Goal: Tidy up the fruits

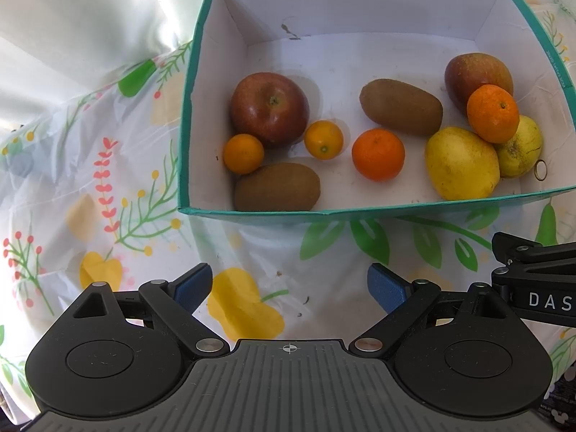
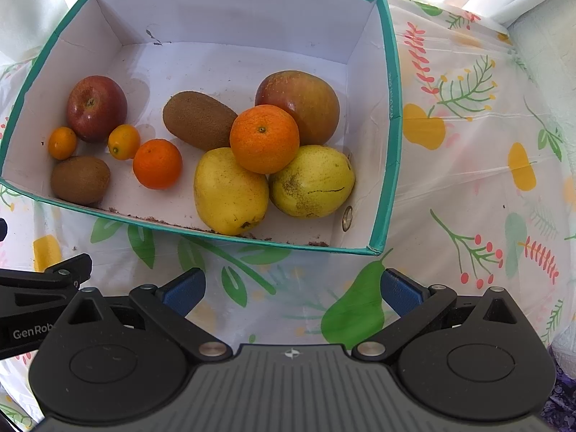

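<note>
Above floral tablecloth [image 1: 252, 244], before box near edge: left gripper [image 1: 288, 288] and right gripper [image 2: 291, 289], both spread wide, nothing between blue pads. Inside teal box [image 1: 187, 108] (white inside): kiwi [image 1: 276, 187] at near-left corner, two kumquats, red apple [image 1: 270, 108] behind. Middle: mandarin [image 1: 378, 154], second kiwi [image 1: 401, 107] farther. Near-right corner: two pears [image 2: 230, 190], mandarin on top [image 2: 264, 138], second apple [image 2: 298, 106] behind, touching.
</note>
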Demonstrator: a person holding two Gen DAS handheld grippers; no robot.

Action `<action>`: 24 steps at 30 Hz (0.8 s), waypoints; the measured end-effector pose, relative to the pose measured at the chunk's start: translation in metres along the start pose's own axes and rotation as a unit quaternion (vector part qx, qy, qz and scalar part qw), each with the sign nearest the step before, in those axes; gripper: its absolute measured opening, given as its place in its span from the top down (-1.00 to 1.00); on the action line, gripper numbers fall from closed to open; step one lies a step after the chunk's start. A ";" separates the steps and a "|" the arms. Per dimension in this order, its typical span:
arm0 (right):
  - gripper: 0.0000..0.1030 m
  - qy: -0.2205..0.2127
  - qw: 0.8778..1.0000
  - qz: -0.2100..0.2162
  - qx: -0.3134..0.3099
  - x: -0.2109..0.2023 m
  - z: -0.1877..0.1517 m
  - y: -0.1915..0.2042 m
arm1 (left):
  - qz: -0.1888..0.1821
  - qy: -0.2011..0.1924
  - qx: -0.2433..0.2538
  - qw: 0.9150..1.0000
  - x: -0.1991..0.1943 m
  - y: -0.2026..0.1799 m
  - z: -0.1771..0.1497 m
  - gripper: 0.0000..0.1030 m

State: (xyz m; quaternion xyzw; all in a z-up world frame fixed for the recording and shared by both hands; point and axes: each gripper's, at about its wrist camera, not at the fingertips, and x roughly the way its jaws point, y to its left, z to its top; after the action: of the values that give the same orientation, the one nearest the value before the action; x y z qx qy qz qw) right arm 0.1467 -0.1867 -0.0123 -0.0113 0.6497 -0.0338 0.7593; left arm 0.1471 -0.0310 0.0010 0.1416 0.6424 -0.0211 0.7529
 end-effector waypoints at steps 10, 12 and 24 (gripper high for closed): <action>-1.00 0.003 1.000 0.000 0.000 0.002 0.000 0.000 | -0.002 0.002 -0.001 1.000 0.001 0.001 0.000 -0.87; -1.00 0.002 1.000 0.000 -0.001 0.002 0.000 0.000 | -0.004 0.002 -0.002 1.000 0.002 0.002 0.001 -0.87; -1.00 0.002 1.000 -0.002 -0.006 0.005 0.000 0.002 | -0.004 0.003 0.000 1.000 0.004 0.001 0.001 -0.87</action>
State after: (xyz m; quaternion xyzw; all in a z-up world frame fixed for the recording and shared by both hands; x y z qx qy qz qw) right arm 0.1473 -0.1855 -0.0179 -0.0170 0.6515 -0.0316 0.7578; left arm 0.1491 -0.0301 -0.0025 0.1391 0.6450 -0.0233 0.7510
